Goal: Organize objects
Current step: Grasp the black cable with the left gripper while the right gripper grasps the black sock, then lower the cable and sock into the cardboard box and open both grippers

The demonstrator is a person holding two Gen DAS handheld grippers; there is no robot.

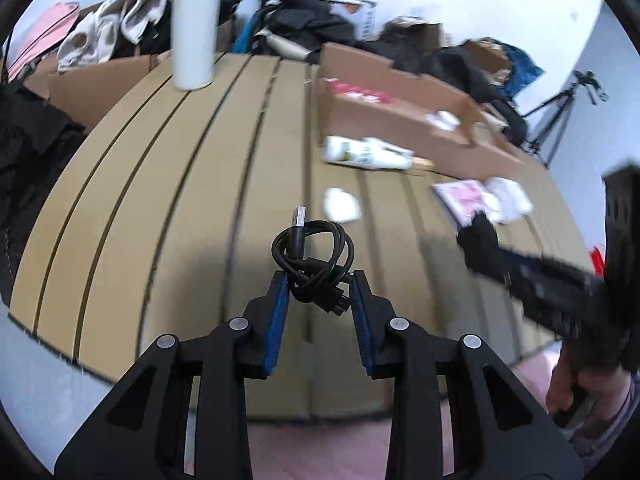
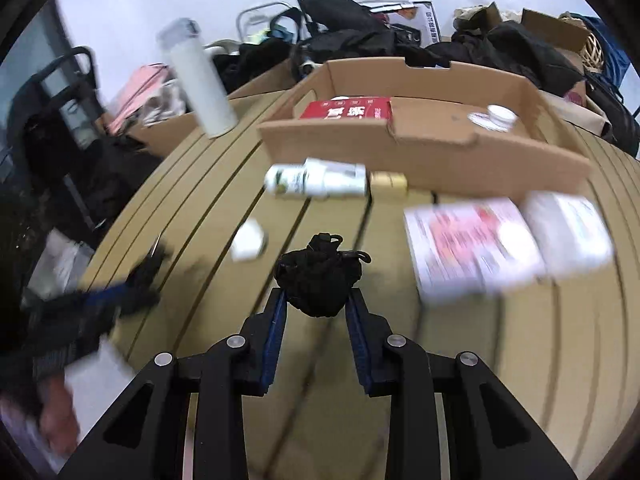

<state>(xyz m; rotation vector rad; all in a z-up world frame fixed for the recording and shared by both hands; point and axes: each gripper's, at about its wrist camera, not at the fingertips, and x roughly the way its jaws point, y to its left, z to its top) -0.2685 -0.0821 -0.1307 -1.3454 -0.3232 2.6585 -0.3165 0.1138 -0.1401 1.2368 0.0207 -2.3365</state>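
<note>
Partly done: the cardboard box (image 2: 420, 136) holds some items, each hand-held gripper is clamped on a load, left (image 1: 318, 280) on the coiled cable (image 1: 316, 256), right (image 2: 316, 298) on a black bundle (image 2: 320, 280), while a bottle (image 2: 316, 180) and packets (image 2: 472, 244) wait on the surface (image 2: 224, 208) mid-frame.

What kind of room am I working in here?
Probably a cluttered storeroom or makeshift workroom rather than a tidy home: a slatted wooden table, an open cardboard box of packaged goods, piled bags and clothing, and a camera tripod by the wall.

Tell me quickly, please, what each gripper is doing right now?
Left gripper: closed on a coiled black cable, lifted off the table.
Right gripper: closed on a bunched black bundle; what it is cannot be told.
</note>
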